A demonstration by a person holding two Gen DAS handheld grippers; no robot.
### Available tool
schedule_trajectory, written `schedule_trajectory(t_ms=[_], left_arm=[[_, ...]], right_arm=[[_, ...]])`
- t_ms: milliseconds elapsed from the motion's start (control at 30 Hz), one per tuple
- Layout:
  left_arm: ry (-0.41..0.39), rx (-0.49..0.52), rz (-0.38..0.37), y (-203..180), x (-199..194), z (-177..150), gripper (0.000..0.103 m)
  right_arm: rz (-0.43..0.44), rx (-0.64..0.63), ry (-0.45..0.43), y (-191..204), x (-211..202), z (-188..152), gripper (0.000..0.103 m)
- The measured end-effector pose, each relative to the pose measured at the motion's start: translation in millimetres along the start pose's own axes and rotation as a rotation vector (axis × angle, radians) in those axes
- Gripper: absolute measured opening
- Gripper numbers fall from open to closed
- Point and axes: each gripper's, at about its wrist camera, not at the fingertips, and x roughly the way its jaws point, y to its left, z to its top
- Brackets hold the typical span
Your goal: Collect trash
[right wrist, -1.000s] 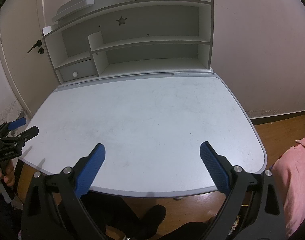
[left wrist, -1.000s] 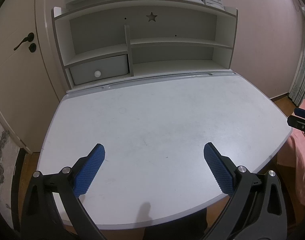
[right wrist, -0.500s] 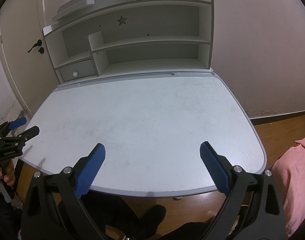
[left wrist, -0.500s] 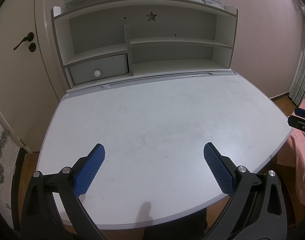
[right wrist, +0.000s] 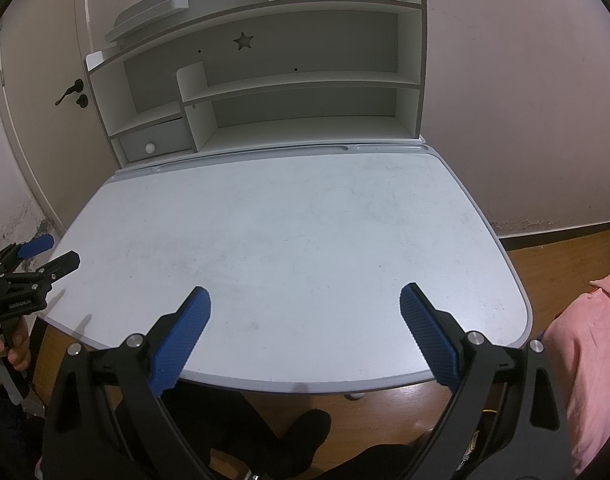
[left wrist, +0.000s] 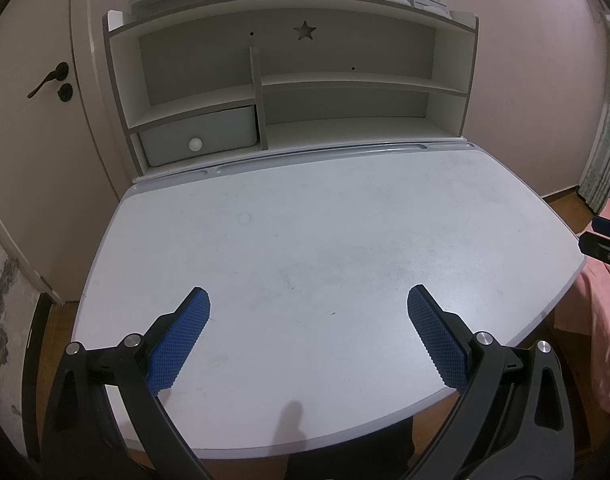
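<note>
No trash shows in either view. My left gripper (left wrist: 307, 306) hangs open above the near edge of the pale grey desk (left wrist: 305, 220), with nothing between its blue pads. Over the desk's front right edge my right gripper (right wrist: 305, 302) is open too and holds nothing. In the right wrist view the left gripper (right wrist: 45, 254) appears at the far left with a hand on its handle. The right gripper's tips (left wrist: 603, 236) peek in at the right edge of the left wrist view.
A white shelf unit (left wrist: 289, 80) with a small drawer (left wrist: 197, 132) stands at the back of the desk. A door (left wrist: 29, 92) is to the left. Pink fabric (right wrist: 585, 360) lies at the right, wooden floor (right wrist: 565, 248) beyond. Legs and a dark sock (right wrist: 305, 432) show under the desk.
</note>
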Motion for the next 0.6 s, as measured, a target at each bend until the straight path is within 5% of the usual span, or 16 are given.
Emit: schedule_trajectory(t_ms=[600], left_arm=[[0.001,-0.009,0.013,1.3,1.5,-1.2,0.096]], right_arm=[[0.0,-0.002,0.008,-1.2,0.9,-0.7,0.092]])
